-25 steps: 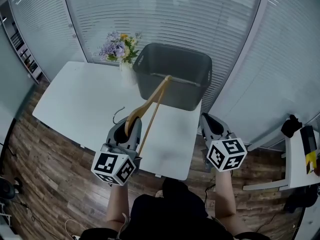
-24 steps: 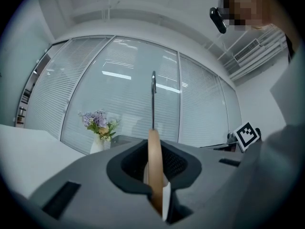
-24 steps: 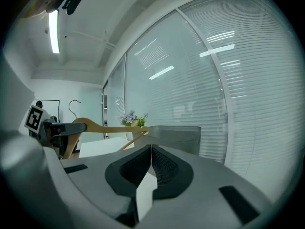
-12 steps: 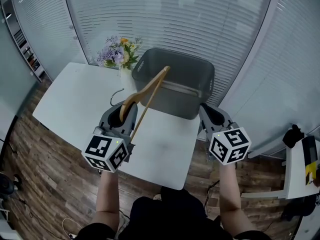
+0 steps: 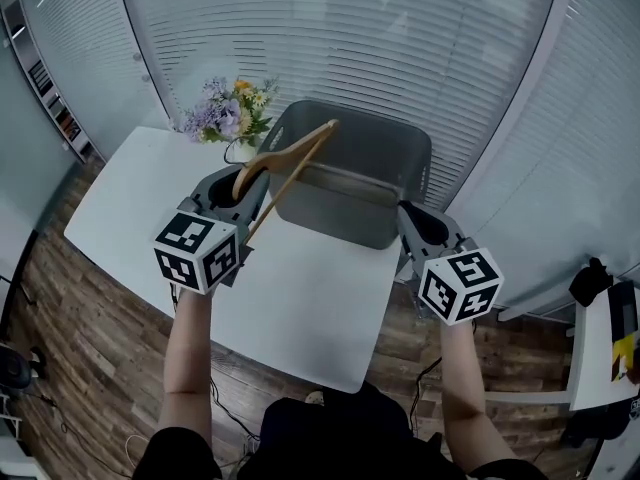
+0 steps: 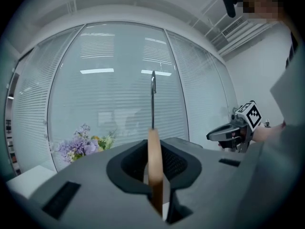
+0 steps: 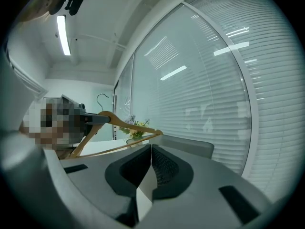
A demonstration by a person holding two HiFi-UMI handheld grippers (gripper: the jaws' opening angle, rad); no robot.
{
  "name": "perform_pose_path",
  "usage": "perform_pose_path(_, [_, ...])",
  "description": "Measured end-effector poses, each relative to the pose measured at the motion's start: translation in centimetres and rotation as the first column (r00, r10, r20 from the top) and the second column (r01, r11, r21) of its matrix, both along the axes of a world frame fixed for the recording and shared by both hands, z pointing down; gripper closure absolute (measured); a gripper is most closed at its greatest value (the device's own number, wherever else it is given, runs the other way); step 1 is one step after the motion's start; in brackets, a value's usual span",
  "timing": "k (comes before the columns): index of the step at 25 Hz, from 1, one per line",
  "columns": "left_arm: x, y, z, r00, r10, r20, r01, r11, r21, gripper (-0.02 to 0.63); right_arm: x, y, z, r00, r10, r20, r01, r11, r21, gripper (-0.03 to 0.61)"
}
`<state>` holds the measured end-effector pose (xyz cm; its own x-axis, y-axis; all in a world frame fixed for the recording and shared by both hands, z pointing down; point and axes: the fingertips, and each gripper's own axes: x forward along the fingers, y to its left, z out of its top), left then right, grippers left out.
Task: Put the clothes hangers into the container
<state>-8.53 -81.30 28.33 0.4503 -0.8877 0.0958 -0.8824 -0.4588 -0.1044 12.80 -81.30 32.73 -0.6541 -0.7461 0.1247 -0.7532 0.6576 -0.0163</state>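
- Wooden hanger point(image 5: 287, 156) is held up off the table, gripped at its neck by the L gripper point(image 5: 243, 190)
- In the head view the hanger's far tip shows over the open top of the grey container point(image 5: 335, 216), near its left rim; the rest of the hanger reaches back twd the L gripper
- In the L gripper view we see the hanger point(image 6: 154, 159) edge-on betw the jaws, w/ its metal hook point(image 6: 153, 99) pointing straight up
- L gripper point(image 6: 155, 185): jaws narrow, clamped on the wood
- Container inside looks bare as far as we can see; it stands at the far side of the white table point(image 5: 300, 313), close to the window blinds point(image 5: 400, 48)
- R gripper point(image 5: 410, 218) hovers by the container's near right corner, apart from the hanger
- R gripper view: jaws point(image 7: 150, 168) pressed together w/ nothing betw them; the hanger point(image 7: 125, 124) shows off to the left
- Bunch of purple & yellow flowers point(image 5: 225, 118) stands just left of the container
- A person's forearms come up from the bottom of the head view, one behind each gripper
- Wood-plank floor point(image 5: 60, 358) around the table
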Motion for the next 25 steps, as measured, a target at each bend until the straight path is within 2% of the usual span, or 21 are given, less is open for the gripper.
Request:
perform_pose_path(5, [1.7, -3.4, -0.9, 0.99, 0.064, 0.129, -0.063, 0.998, -0.012, 0.554, 0.2, -1.2, 0.0, 1.0, -0.014, -0.007, 0.014, 1.0, 0.007, 0.549])
perform_pose_path(10, [4.2, -7.0, -0.9, 0.948, 0.152, 0.28, -0.14, 0.988, -0.062, 0.554, 0.3, -2.6, 0.0, 0.999, -0.028, -0.021, 0.028, 1.0, 0.003, 0.549])
perform_pose_path(17, [7.6, -10.8, 1.3, 0.852, 0.294, 0.434, -0.236, 0.954, -0.185, 0.554, 0.8, -4.1, 0.5, 0.999, -0.042, -0.031, 0.041, 0.999, -0.012, 0.549])
perform_pose_path(22, [10.1, -12.6, 3.3, 0.781, 0.356, 0.512, -0.263, 0.933, -0.247, 0.554, 1.3, -5.1, 0.5, 0.999, -0.049, -0.021, 0.048, 0.999, -0.024, 0.549])
perform_pose_path(25, [11.2, -13.6, 5.0, 0.726, 0.381, 0.573, -0.263, 0.923, -0.28, 0.554, 1.5, -5.6, 0.6, 0.998, -0.054, -0.021, 0.053, 0.998, -0.025, 0.549])
